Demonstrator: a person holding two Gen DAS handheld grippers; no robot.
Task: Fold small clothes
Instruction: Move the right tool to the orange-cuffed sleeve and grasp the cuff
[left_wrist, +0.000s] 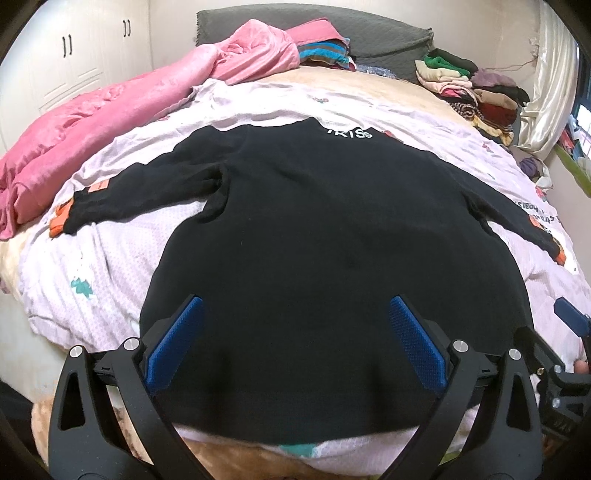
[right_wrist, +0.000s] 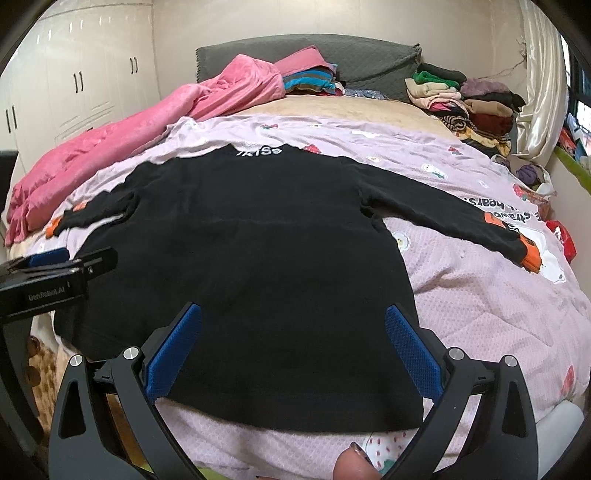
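Note:
A black long-sleeved top (left_wrist: 314, 236) lies flat on the bed, back up, neck away from me with white lettering at the collar, both sleeves spread out with orange cuffs. It also shows in the right wrist view (right_wrist: 258, 251). My left gripper (left_wrist: 295, 306) is open and empty, hovering above the hem's left part. My right gripper (right_wrist: 293, 314) is open and empty above the hem's right part. The left gripper's body (right_wrist: 55, 273) shows at the left edge of the right wrist view, and the right gripper's blue finger (left_wrist: 570, 317) shows at the right edge of the left wrist view.
The top lies on a lilac patterned quilt (right_wrist: 498, 314). A pink blanket (left_wrist: 92, 147) is bunched along the left. Stacks of folded clothes (left_wrist: 472, 92) sit at the back right by a grey headboard (left_wrist: 369, 29). White wardrobes (right_wrist: 74, 81) stand at the left.

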